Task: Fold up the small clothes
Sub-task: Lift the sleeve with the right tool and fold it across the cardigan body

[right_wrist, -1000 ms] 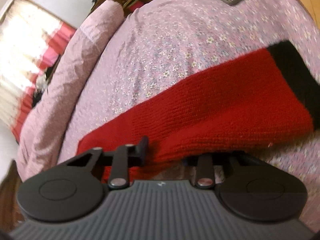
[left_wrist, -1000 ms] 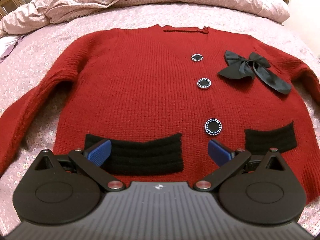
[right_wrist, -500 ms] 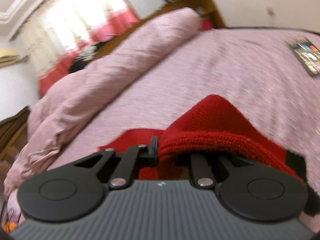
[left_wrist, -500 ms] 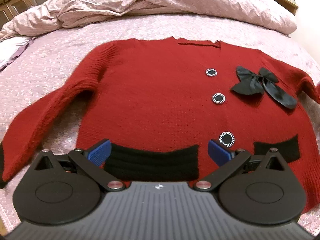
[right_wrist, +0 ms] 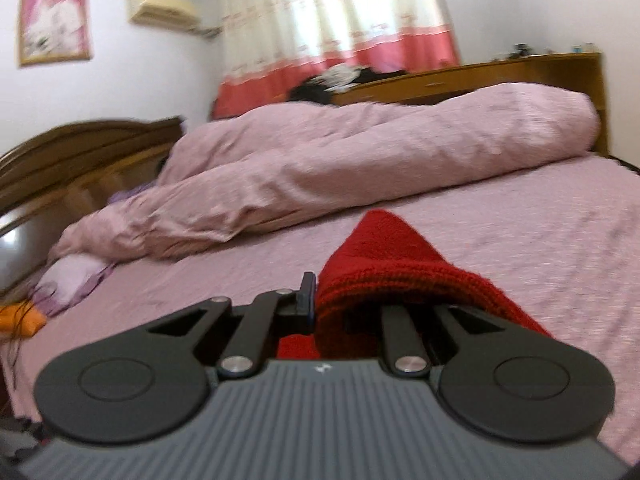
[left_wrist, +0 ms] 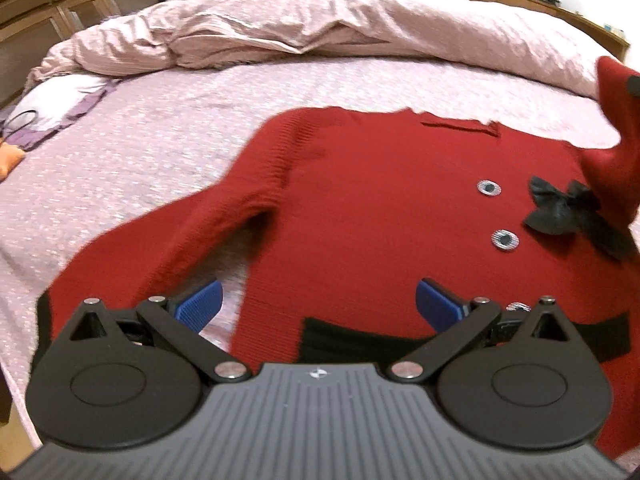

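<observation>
A red knitted cardigan (left_wrist: 380, 208) with black pocket bands, silver-rimmed buttons and a black bow (left_wrist: 576, 208) lies front up on the pink bedsheet (left_wrist: 140, 152). My left gripper (left_wrist: 318, 300) hovers open over its lower hem, blue pads wide apart with nothing between them. The cardigan's left sleeve (left_wrist: 160, 248) stretches down to the lower left. My right gripper (right_wrist: 320, 300) is shut on the other red sleeve (right_wrist: 384, 256), which drapes over its right finger and hides it. That lifted sleeve (left_wrist: 616, 120) stands up at the right edge of the left wrist view.
A rumpled pink duvet (left_wrist: 320, 20) lies along the far side of the bed. A wooden headboard (right_wrist: 80, 152) stands at the left. White and purple cloth with an orange item (left_wrist: 12, 156) lies at the bed's left edge. Curtains and a wooden shelf are behind.
My right gripper closed on the sleeve, rolled upright and lifted it off the bed. My left gripper drifted left along the hem, so the cardigan shifted right in its view.
</observation>
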### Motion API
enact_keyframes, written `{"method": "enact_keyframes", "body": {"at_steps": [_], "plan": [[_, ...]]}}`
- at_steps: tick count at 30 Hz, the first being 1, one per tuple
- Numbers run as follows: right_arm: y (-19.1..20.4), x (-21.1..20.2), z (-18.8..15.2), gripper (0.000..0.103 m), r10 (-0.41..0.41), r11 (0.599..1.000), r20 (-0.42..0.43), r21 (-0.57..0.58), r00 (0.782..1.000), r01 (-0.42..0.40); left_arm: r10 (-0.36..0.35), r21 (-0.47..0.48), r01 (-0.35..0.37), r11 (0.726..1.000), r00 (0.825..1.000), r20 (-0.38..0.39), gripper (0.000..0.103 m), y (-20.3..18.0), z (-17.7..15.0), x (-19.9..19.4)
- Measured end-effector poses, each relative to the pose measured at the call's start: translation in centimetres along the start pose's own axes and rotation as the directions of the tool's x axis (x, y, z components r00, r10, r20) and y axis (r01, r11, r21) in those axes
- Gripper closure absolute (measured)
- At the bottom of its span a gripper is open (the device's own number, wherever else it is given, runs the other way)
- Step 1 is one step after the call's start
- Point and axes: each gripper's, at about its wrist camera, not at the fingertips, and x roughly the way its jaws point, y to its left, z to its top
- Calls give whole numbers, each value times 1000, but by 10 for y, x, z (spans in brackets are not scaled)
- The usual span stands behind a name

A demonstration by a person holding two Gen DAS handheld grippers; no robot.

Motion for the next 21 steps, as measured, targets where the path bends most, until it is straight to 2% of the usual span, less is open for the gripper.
{"method": "enact_keyframes", "body": {"at_steps": [7,10,13,19,21], "plan": [[53,39,-30,87,62,991,-133,-105,989,-77,55,-34,-55,998,998,4,0,30,7,4],[66,59,-48,87,62,988,-230,-121,971,-92,67,-50,-67,997,998,-2,0,38,6,6],[82,71,-65,86,39,978,-300,-184,953,-98,71,-57,-71,996,997,-9,0,42,5,7],[93,85,-82,85,-9,971,-407,-222,914,-89,70,-61,-71,996,997,-25,0,43,4,14],[93,88,-86,80,-23,973,-442,-217,897,-81,70,-62,-71,996,997,-26,0,42,3,14]]}}
